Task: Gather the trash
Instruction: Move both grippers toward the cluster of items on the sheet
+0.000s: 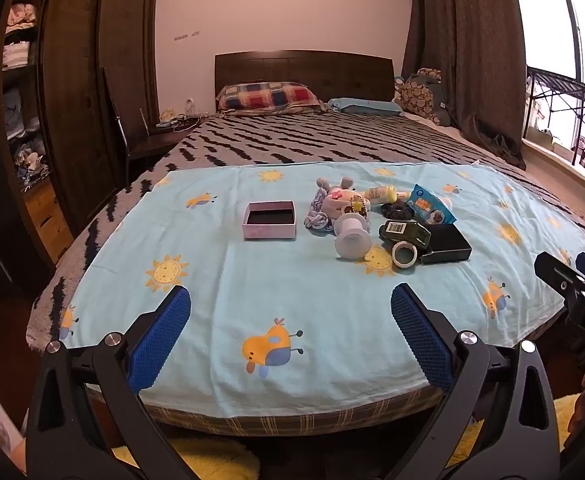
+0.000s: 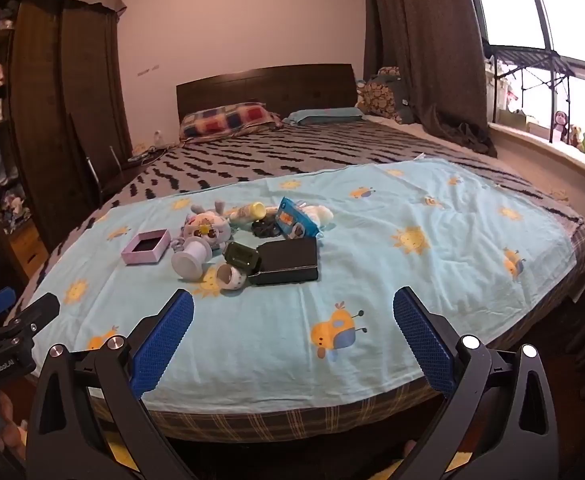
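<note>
A heap of small items lies on a light blue sheet (image 1: 252, 288) on the bed: a white spool (image 1: 351, 238), a tape roll (image 1: 405, 255), a dark green packet (image 1: 404, 232), a black box (image 1: 446, 245), a blue snack wrapper (image 1: 428, 205), a plush toy (image 1: 342, 200) and a yellow-capped bottle (image 1: 382, 194). An open pink box (image 1: 269, 220) stands left of the heap. My left gripper (image 1: 290, 300) is open and empty, near the bed's foot. My right gripper (image 2: 292, 300) is open and empty too, also short of the heap (image 2: 252, 240).
The right gripper's body (image 1: 572, 284) shows at the left view's right edge. A dark wardrobe (image 1: 72, 100) stands left of the bed, a chair (image 1: 132, 136) beside it. Pillows (image 1: 268, 98) lie at the headboard. A window sill with toys (image 2: 572, 136) is at the right.
</note>
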Action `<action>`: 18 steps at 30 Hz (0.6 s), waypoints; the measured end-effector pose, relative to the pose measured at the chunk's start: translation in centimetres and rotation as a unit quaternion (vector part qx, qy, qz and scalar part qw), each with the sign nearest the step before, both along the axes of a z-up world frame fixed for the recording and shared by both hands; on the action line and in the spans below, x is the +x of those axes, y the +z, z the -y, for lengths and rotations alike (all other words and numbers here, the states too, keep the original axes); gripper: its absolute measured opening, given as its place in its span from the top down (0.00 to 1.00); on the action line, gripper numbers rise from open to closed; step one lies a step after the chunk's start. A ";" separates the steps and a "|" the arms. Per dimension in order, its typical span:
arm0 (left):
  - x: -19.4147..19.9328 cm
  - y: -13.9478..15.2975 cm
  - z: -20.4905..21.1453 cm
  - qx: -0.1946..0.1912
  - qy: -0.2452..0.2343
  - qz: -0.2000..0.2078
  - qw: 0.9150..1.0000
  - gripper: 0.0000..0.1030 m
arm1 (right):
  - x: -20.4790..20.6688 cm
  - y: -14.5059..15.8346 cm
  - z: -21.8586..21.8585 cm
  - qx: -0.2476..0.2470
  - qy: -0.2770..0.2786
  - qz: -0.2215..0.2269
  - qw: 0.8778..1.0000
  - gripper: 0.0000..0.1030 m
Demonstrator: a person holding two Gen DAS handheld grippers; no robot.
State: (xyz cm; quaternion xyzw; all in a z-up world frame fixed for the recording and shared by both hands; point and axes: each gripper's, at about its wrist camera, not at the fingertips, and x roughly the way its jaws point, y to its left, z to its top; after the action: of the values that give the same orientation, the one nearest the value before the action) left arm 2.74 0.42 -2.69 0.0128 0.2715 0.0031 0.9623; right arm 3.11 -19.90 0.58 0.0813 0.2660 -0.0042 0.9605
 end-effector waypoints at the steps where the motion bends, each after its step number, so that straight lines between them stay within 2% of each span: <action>1: 0.3 -0.1 0.0 0.004 0.001 0.001 1.000 0.08 | 0.3 -0.2 0.0 0.001 0.000 0.001 1.000 0.03; 8: 3.1 -2.0 0.6 0.017 -0.012 -0.023 1.000 0.08 | 3.9 -2.9 -0.6 -0.017 0.009 -0.018 1.000 0.03; 10: 4.0 -2.6 0.9 0.024 -0.017 -0.033 0.999 0.08 | 5.5 -4.0 -1.0 -0.037 0.004 -0.029 0.999 0.03; 12: 5.2 -3.3 1.0 0.030 -0.020 -0.042 0.998 0.08 | 7.2 -5.4 -0.8 -0.035 0.002 -0.048 0.998 0.03; 15: 6.8 -4.2 0.9 0.016 -0.022 -0.052 0.998 0.08 | 9.2 -7.3 -0.4 -0.012 0.015 -0.076 0.997 0.03; 18: 8.6 -5.1 1.0 0.006 -0.031 -0.068 0.997 0.08 | 10.8 -8.7 -0.5 -0.019 0.020 -0.093 0.995 0.03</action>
State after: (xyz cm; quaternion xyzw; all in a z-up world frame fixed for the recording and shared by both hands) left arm 11.33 -0.58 -7.82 0.0277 0.3362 -0.0261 0.9410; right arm 13.93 -19.43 -8.10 0.0566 0.3560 0.0021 0.9328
